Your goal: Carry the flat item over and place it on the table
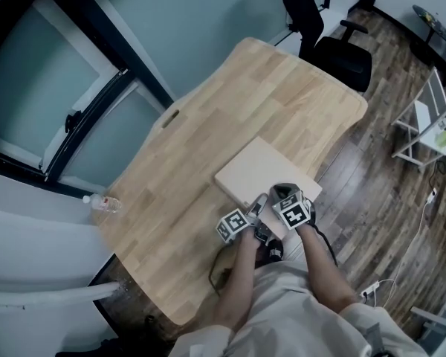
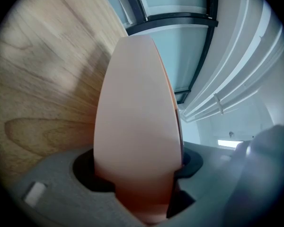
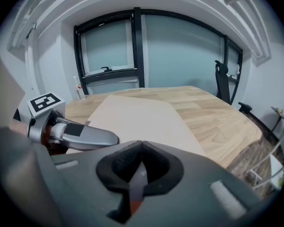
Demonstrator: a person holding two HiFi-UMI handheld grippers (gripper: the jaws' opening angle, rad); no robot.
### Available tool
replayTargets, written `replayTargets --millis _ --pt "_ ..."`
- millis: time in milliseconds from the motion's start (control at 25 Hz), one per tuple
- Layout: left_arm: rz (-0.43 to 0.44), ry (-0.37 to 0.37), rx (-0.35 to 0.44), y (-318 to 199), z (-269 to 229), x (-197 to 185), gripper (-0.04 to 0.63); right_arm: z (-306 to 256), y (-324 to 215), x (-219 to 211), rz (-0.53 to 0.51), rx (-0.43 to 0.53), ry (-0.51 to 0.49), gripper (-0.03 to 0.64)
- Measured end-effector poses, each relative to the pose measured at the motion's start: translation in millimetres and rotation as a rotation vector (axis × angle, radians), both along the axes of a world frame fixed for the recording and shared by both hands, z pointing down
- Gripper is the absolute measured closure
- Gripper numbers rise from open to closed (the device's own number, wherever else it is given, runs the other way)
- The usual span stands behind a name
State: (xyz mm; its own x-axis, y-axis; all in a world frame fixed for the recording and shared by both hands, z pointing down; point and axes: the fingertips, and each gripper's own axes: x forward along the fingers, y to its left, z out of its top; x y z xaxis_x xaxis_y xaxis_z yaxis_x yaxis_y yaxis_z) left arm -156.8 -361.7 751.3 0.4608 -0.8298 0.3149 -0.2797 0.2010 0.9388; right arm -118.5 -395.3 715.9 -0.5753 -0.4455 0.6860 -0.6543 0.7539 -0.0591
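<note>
Two tongs at a board (image 1: 262,173) on the bench (image 1: 201,117).
Head view: the pale board rests on the bench by its near edge, left tongs (image 1: 259,208) and right tongs (image 1: 282,193) at its near side. Left gripper view: the tongs clamp the board (image 2: 137,117) edge-on. Right gripper view: the tongs are clenched, empty, the board (image 3: 137,119) ahead on the bench.

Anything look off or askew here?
Only minor. The board lies diagonal to the table, and its right corner looks at or just past the table's edge. The left gripper is clamped on the board's near end. Nothing looks spilled or damaged.
</note>
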Motion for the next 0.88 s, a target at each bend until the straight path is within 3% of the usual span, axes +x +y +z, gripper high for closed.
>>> replayTargets --millis 440,880 --pt "-0.012 -0.065 -0.070 -3 -1 -14 0.268 -4 -12 0 0.044 0.018 0.007 0.615" --pt "-0.053 -0.086 -0.171 35 23 -31 0.264 13 6 -4 -0.002 -0.025 -0.006 0.615"
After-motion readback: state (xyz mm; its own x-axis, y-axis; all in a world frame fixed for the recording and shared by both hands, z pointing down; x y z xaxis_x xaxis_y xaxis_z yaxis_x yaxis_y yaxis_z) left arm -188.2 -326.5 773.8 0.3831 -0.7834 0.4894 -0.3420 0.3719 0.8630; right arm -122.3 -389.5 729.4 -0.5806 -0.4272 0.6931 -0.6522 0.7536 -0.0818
